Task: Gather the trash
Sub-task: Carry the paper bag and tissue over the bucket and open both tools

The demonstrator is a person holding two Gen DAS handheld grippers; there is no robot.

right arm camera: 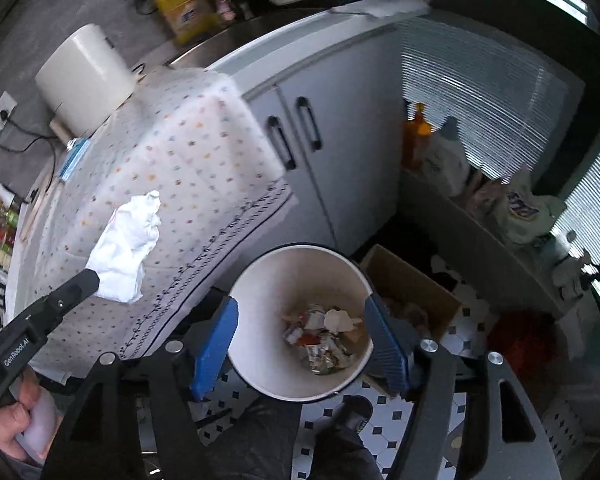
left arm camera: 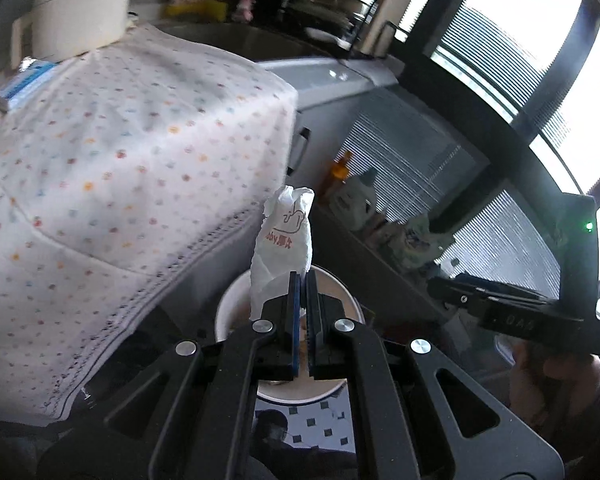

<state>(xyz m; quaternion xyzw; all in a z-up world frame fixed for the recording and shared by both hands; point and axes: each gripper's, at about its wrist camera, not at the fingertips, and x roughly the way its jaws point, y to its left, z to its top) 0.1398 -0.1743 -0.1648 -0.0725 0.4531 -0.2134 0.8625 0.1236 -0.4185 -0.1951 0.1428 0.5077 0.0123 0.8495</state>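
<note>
My left gripper [left arm camera: 303,280] pinches a crumpled white wrapper [left arm camera: 284,236] just above the white bin [right arm camera: 300,320], at six o'clock below the dotted tablecloth [right arm camera: 172,168]; my right gripper [right arm camera: 300,336] gapes empty over scraps already binned, seemingly its own load; one drop remains

Dotted cloth [right arm camera: 188,148] covers table; white canister [right arm camera: 85,80] on top. Bin [right arm camera: 260,280] on tiled floor [right arm camera: 384,440].

Crumpled white wrapper [left arm camera: 284,236], trash-filled white bin [right arm camera: 260,280]
</note>
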